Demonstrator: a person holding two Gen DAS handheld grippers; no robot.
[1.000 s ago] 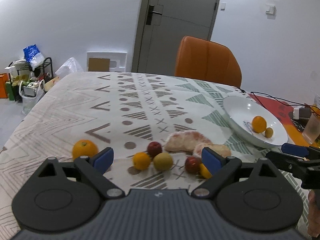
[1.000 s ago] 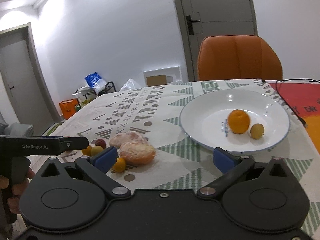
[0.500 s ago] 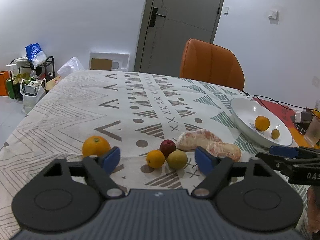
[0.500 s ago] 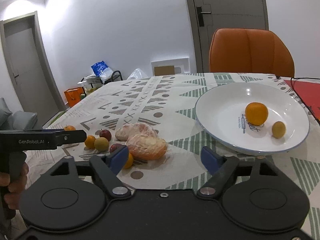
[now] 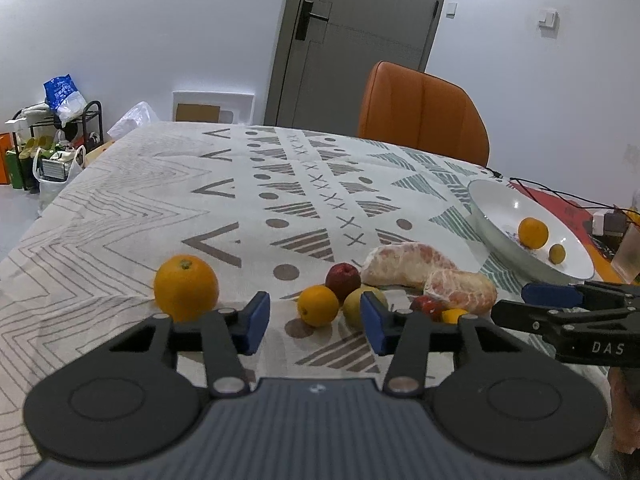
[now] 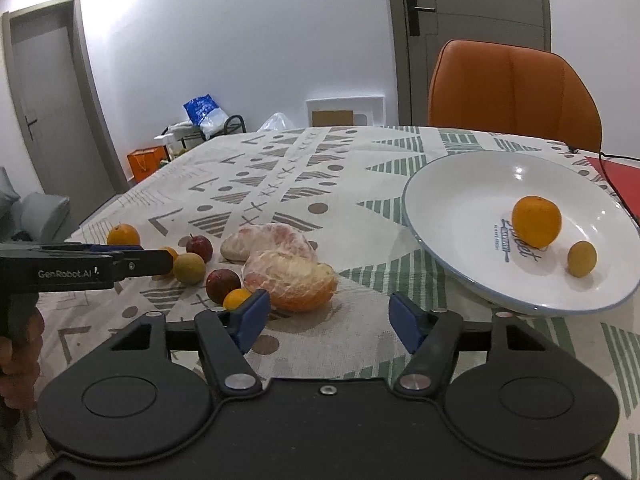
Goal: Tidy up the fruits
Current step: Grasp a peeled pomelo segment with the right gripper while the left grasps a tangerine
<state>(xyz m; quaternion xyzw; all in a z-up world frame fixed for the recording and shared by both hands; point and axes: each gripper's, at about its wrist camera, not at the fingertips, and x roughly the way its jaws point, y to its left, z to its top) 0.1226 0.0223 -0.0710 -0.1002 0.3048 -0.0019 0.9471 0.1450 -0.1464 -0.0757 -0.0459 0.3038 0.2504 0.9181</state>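
Note:
Loose fruit lies on the patterned tablecloth: a large orange (image 5: 186, 287), a small orange (image 5: 318, 305), a red fruit (image 5: 342, 281), a yellow-green fruit (image 5: 354, 305) and two peeled pomelo pieces (image 5: 432, 274). My left gripper (image 5: 314, 325) is open and empty, its jaws framing the small orange just ahead. My right gripper (image 6: 328, 321) is open and empty, in front of the near pomelo piece (image 6: 290, 280), with a small orange (image 6: 237, 299) and a red fruit (image 6: 222, 285) by its left finger. A white plate (image 6: 460, 184) holds an orange (image 6: 536, 221) and a small yellow fruit (image 6: 582, 259).
An orange chair (image 5: 424, 114) stands at the table's far side. Black cables (image 5: 560, 196) and a red mat (image 6: 616, 176) lie right of the plate (image 5: 492, 204). A translucent cup (image 5: 628, 256) stands at the far right. A rack with bags (image 5: 56, 136) stands on the floor at left.
My left gripper has moved left and closer to the fruit, and its jaws have narrowed. My right gripper has shifted toward the pomelo pieces, with its jaws slightly narrower.

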